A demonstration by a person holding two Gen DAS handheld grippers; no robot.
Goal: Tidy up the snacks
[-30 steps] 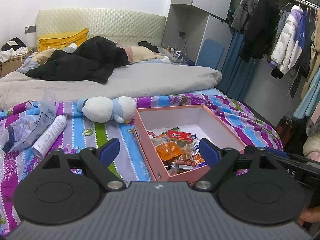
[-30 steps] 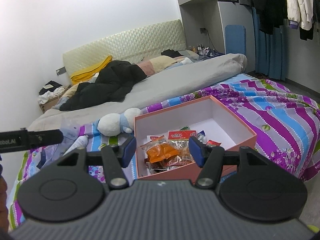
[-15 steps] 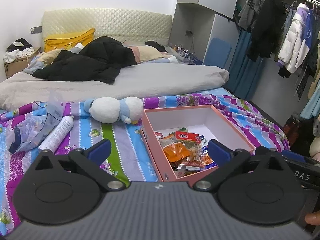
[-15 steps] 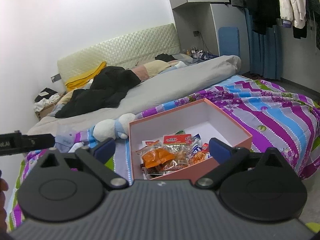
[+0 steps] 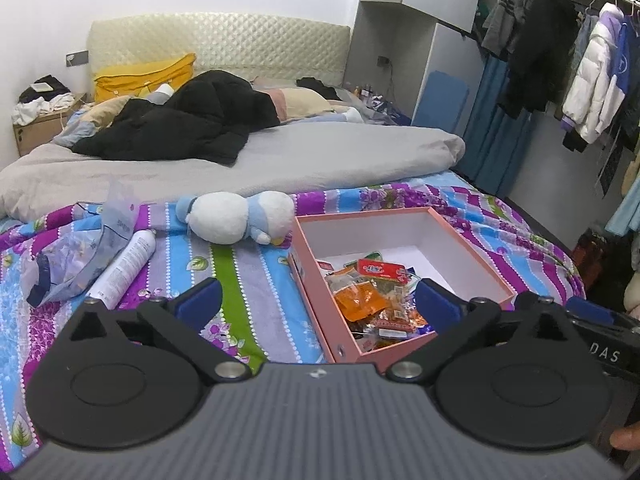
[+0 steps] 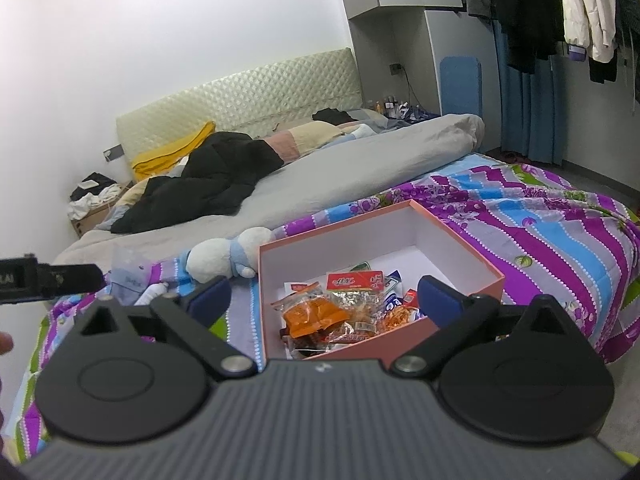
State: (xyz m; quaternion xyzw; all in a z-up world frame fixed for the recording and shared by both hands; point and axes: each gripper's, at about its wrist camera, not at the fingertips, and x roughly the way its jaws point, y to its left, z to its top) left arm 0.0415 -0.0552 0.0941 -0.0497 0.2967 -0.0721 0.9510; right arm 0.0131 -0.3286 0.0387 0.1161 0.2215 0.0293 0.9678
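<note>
I see a pink box [image 5: 404, 216] with white inner walls sitting open on a striped purple, blue and green bedspread [image 5: 256, 292], toward the near right of the bed. Snacks [image 5: 368, 292] in small packets are heaped in the box's near left corner; an orange packet [image 5: 356, 300] lies near the front of the heap and a red packet [image 5: 380, 270] lies on top just beyond it. The far half of the box floor is bare white.

My left gripper [image 5: 318, 306] hangs short of the box with its blue-padded jaws spread wide; they have just been opening, and they hold nothing. From this view the box's near left corner sits between the pads. My right gripper [image 6: 322, 298] is likewise spread wide after opening, holding nothing, with the heap showing between its fingers.

Just left of the box's far corner lies a white and blue plush [image 5: 236, 220]. Farther left a white can [image 5: 128, 262] lies on its side, touching a crumpled clear bag [image 5: 76, 256].

Beyond the bedspread a grey duvet [image 5: 304, 156] covers the bed, with a black jacket [image 5: 188, 124] and a yellow pillow [image 5: 148, 76] near the quilted headboard [image 5: 220, 44]. Clothes [image 5: 560, 60] hang on a rail at the far right.
</note>
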